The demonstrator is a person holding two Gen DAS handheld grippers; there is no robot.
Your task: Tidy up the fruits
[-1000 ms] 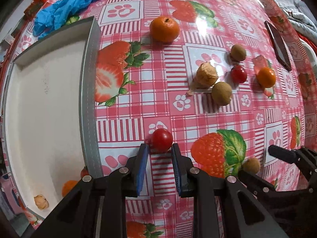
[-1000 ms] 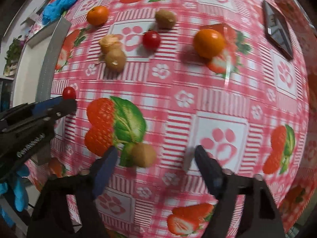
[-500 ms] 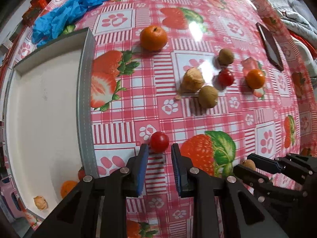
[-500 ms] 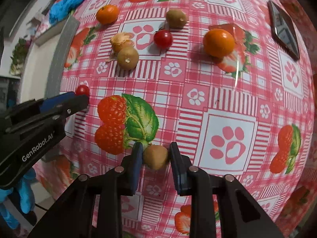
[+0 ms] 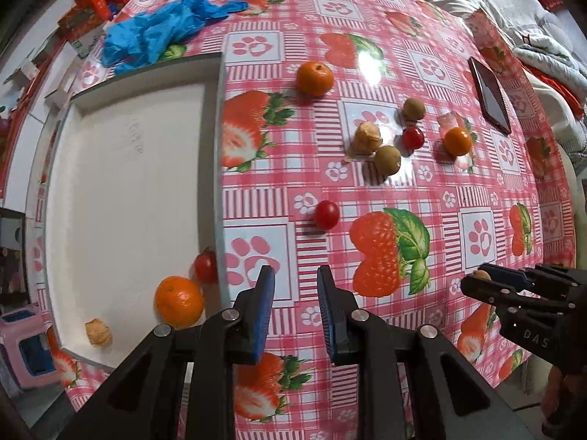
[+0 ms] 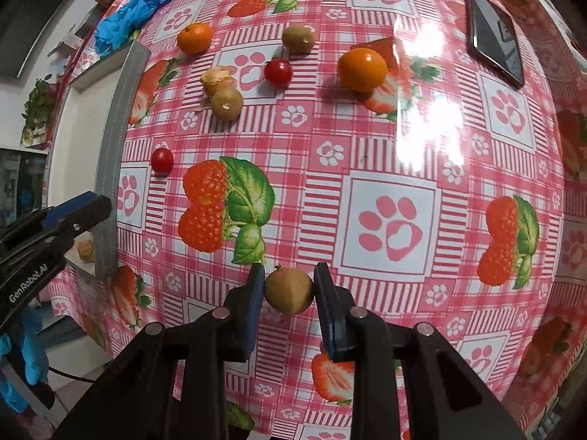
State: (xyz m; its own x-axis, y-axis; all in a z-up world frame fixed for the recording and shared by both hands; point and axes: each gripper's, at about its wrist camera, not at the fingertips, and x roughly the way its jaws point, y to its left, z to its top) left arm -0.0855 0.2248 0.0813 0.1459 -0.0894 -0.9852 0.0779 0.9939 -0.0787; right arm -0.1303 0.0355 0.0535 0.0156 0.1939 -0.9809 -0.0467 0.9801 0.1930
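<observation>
Right gripper: jaws closed onto a brown kiwi, both blue pads touching its sides. The kiwi sits at the near edge of the table, over the checked cloth; whether it rests on the cloth or is lifted cannot be told.

Left gripper: jaws parted a moderate way, nothing between them. It hovers near the table's front edge, just right of the tray wall.

Loose fruit on the cloth, outward from the left gripper: a cherry tomato lies just beyond its fingertips, apart from them. Farther off is a cluster: a second kiwi touching or nearly touching a papery husked fruit, with a second tomato just right of them and a third kiwi beyond it. A small orange lies right of that cluster. A larger mandarin lies at the far left of the group, near the tray's far corner.

Tray, left side of table: at its near end it holds an orange, a tomato against the right wall, and a husked fruit near the front corner.

Other items: blue gloves beyond the tray; a phone at the far right.
</observation>
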